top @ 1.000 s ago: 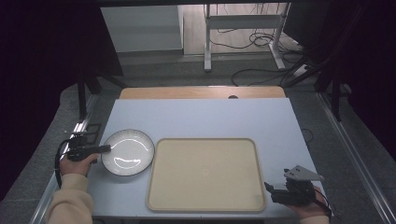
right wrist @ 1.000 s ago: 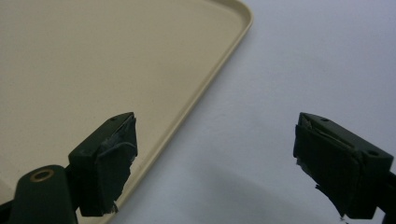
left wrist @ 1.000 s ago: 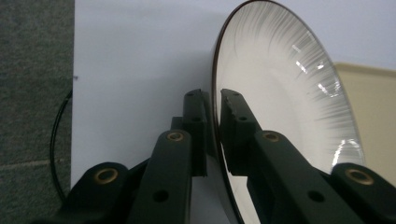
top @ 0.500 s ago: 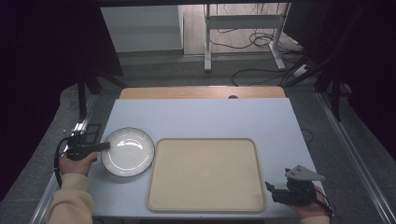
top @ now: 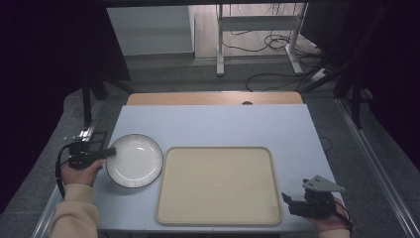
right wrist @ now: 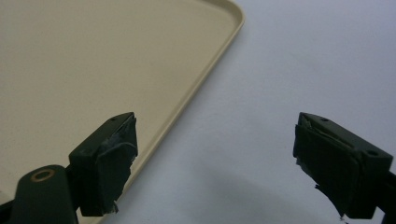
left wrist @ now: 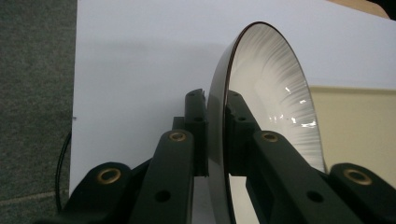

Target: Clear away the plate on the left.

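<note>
White plate [top: 134,160] rim pinched, seemingly firmly, in left gripper [top: 110,153]

High view overhead, gripper views close, sharing tray [top: 218,186]

From my left gripper view, the plate [left wrist: 266,93] runs off the bottom edge, and its rim hides where the fingers [left wrist: 196,116] meet it.
</note>
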Tool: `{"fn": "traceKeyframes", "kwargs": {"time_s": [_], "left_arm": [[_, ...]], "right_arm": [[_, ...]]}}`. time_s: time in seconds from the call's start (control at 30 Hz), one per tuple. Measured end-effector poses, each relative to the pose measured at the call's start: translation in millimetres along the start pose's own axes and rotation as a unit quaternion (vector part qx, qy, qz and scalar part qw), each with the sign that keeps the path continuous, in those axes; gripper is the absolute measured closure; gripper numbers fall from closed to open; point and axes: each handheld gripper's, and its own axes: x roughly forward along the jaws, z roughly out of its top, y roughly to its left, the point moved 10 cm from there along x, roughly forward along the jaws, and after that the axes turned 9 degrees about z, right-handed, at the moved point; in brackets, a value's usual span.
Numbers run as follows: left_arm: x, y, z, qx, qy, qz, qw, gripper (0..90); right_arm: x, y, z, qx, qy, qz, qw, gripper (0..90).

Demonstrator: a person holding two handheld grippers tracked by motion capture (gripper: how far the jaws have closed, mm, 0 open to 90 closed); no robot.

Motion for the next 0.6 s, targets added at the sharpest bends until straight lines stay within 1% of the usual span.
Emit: {"fn": "traceKeyframes", "kwargs": {"time_s": [0.1, 0.23, 0.43, 0.6], "left_arm": [[-1.7, -2.1, 1.9, 0.004, -0.003, -0.001, 1.0000, 82.6], [-2.9, -6.4, 3.2, 0.008, -0.004, -0.011, 0.9999, 82.8], [-3.7, -10.8, 5.2, 0.016, -0.008, -0.010, 0.9998, 83.0], [-8.0, -10.1, 8.4, 0.012, -0.017, -0.011, 0.9997, 83.2]], "right_arm": [[-0.2, -0.2, -0.2, 0.001, 0.000, 0.000, 1.0000, 13.9], [-0.4, -0.8, -0.1, 0.004, -0.001, -0.001, 1.0000, 14.0], [-0.9, -1.3, -0.3, 0.004, -0.001, -0.002, 1.0000, 14.0], [-1.1, -2.0, -0.7, 0.005, -0.001, -0.003, 1.0000, 14.0]]}}
